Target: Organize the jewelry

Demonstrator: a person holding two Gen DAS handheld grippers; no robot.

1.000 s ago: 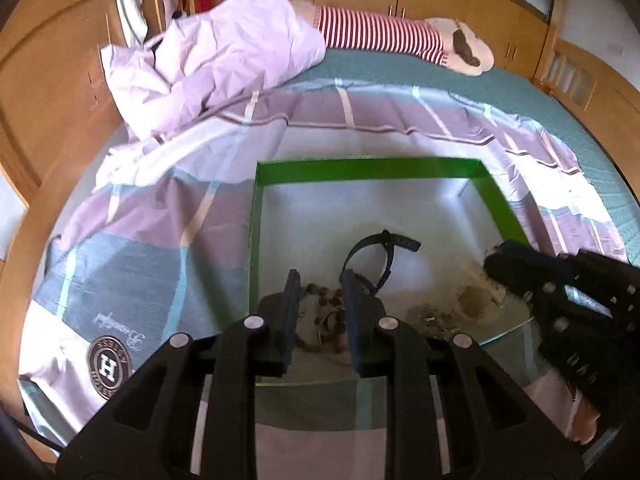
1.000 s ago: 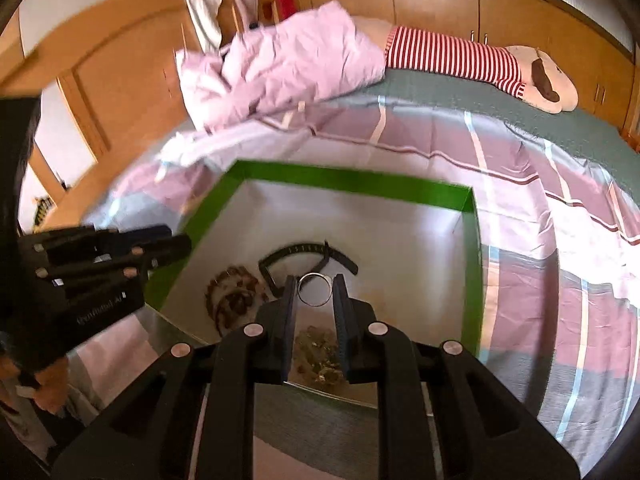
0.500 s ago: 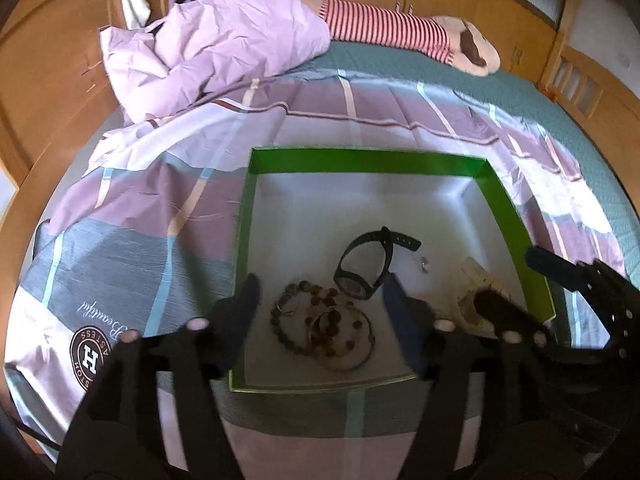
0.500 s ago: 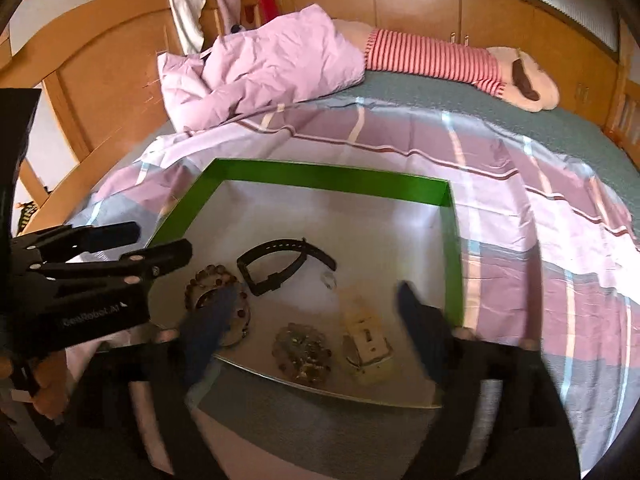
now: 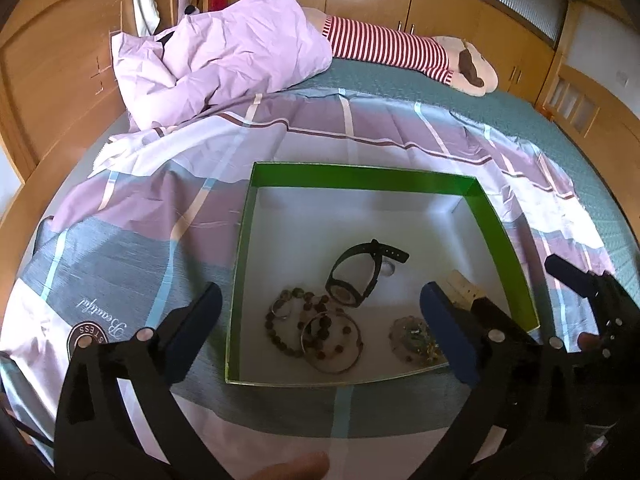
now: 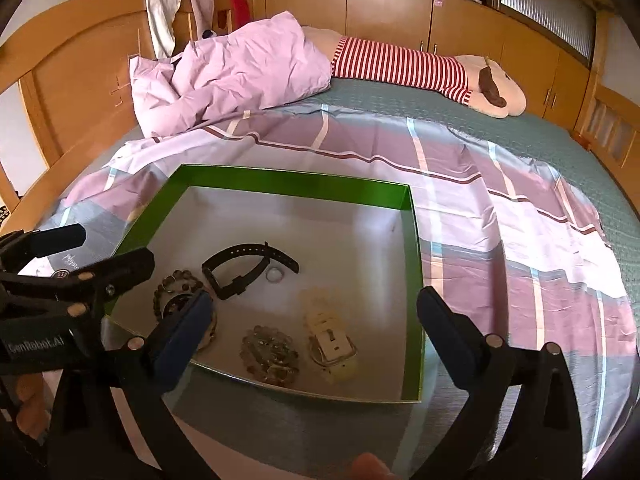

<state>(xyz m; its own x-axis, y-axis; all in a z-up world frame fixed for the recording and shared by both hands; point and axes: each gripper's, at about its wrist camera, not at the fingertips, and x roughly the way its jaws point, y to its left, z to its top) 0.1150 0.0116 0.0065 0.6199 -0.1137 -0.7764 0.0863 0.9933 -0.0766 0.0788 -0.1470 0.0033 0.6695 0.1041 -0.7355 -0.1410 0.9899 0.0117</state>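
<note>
A green-walled box point(image 5: 364, 178) point(image 6: 292, 186) with a white floor lies on the bed. Inside are a black watch point(image 5: 354, 276) point(image 6: 244, 264), a small silver ring point(image 5: 387, 268) point(image 6: 274, 275), a beaded bracelet point(image 5: 296, 316) point(image 6: 176, 284), a bangle point(image 5: 332, 340), a glittery brooch point(image 5: 412, 340) point(image 6: 270, 354) and a cream watch point(image 5: 462, 286) point(image 6: 330, 332). My left gripper point(image 5: 316, 340) is open and empty above the box's near edge. My right gripper point(image 6: 312, 340) is open and empty over the box's near right part.
The box rests on a plaid purple, white and grey sheet point(image 5: 160, 216) point(image 6: 500, 240). A crumpled lilac duvet point(image 5: 216, 64) and a striped plush toy point(image 6: 420, 68) lie at the bed's far end. Wooden headboard and cabinets point(image 6: 400, 12) surround the bed.
Both grippers opened wide and pulled back up from the box. The right gripper let go of the silver ring, which now lies beside the black watch.
</note>
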